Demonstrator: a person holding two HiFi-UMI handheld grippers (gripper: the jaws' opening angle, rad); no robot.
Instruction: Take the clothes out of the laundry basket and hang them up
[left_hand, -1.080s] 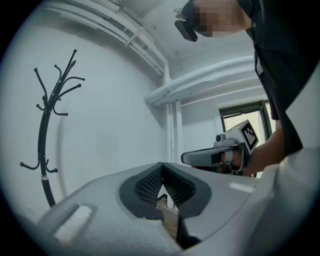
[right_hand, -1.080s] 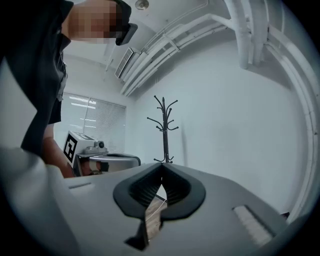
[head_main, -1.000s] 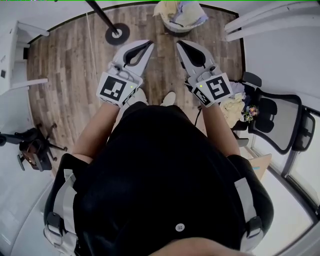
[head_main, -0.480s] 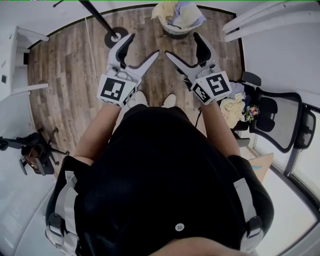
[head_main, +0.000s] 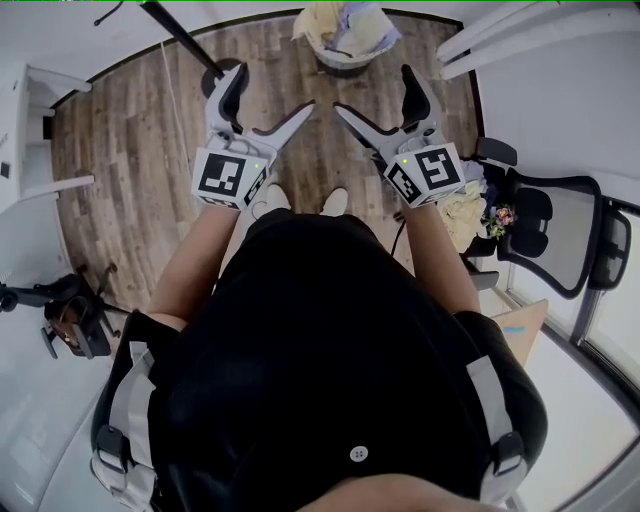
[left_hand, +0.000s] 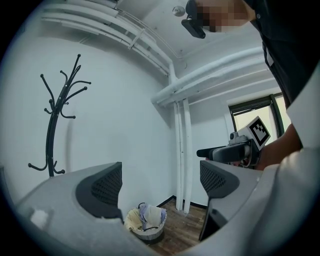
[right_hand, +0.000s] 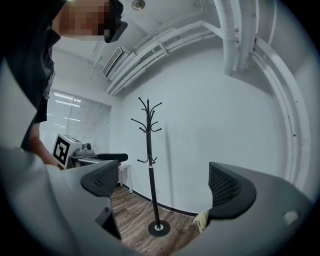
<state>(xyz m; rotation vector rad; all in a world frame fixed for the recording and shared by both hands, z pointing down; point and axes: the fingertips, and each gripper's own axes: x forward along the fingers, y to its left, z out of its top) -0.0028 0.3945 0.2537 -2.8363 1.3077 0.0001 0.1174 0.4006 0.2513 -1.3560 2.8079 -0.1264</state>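
Note:
The laundry basket (head_main: 340, 52) stands on the wood floor ahead of me, heaped with pale yellow and lilac clothes (head_main: 352, 22); the left gripper view shows the basket (left_hand: 146, 226) low between the jaws. The black coat rack (right_hand: 151, 165) rises at the left, its pole (head_main: 183, 38) slanting past my left gripper (head_main: 268, 95). My right gripper (head_main: 378, 95) is level with it. Both are held in the air short of the basket, jaws opening wide, nothing between them. A corner of the clothes (right_hand: 202, 220) peeks beside the right jaw.
A black office chair (head_main: 560, 240) and a heap of pale cloth (head_main: 465, 210) stand at the right. White pipes (head_main: 520, 35) run along the right wall. White table legs (head_main: 40, 180) and a black tripod (head_main: 70, 315) are at the left.
Both grippers went from shut to wide open and rose a little toward the basket.

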